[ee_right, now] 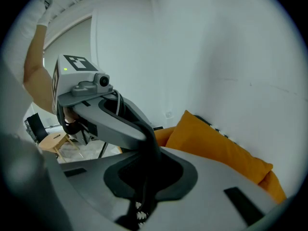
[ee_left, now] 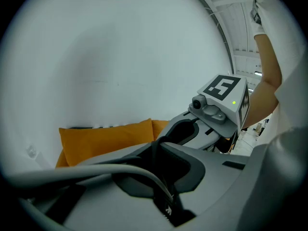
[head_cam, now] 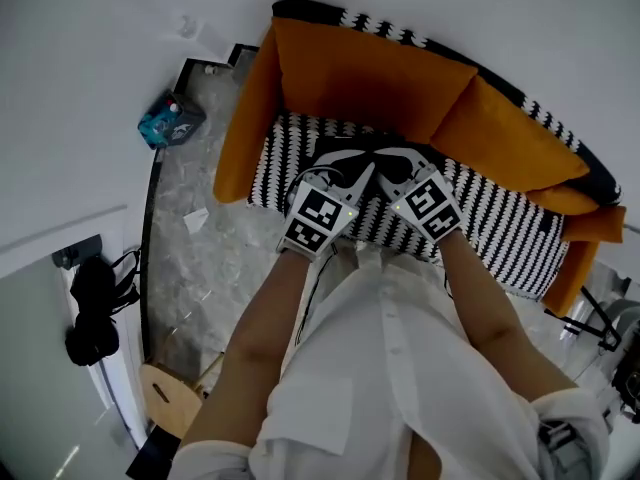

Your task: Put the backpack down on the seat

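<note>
A dark backpack (head_cam: 338, 155) hangs low over the black-and-white zigzag seat (head_cam: 500, 230) of an orange sofa; whether it touches the seat I cannot tell. Both grippers meet above it. My left gripper (head_cam: 362, 176) is shut on a dark backpack strap (ee_left: 155, 153), with a grey cord beside it. My right gripper (head_cam: 396, 171) is shut on a dark strap (ee_right: 153, 148) that runs up toward the left gripper (ee_right: 89, 97). The right gripper (ee_left: 219, 105) shows in the left gripper view. Most of the backpack is hidden under the marker cubes.
Orange back cushions (head_cam: 370, 73) line the sofa against a white wall. A teal box (head_cam: 170, 120) and a scrap of paper (head_cam: 196, 219) lie on the marble floor to the left. A wooden stool (head_cam: 165, 398) and a black hanging item (head_cam: 90, 313) stand lower left.
</note>
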Tool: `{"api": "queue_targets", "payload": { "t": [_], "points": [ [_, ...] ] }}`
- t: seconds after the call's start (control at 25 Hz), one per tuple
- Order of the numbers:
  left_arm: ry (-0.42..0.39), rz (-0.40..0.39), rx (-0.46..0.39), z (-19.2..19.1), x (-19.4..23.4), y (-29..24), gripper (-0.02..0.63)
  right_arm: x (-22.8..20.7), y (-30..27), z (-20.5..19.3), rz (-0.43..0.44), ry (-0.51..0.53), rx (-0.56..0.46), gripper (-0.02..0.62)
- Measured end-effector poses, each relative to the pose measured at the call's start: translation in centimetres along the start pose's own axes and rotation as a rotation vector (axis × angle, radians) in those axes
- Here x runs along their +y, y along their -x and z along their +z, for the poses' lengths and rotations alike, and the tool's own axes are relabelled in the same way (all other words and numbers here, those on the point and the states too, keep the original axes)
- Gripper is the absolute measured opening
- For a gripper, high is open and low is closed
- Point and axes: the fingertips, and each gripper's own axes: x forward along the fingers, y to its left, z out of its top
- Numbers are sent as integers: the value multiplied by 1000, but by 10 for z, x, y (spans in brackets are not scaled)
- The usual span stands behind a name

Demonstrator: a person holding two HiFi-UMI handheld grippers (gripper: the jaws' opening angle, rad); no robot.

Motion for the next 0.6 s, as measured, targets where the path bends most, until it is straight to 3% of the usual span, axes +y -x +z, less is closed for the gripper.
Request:
{"api": "queue_targets", "payload": {
  "t": [0.24, 0.6],
  "points": [
    [37, 8, 52, -30, 8, -18, 54, -3, -23, -27, 8, -31, 45, 52],
    [42, 21, 74, -41, 22, -37, 54, -17, -40, -40, 1, -38, 67, 52]
  ]
}}
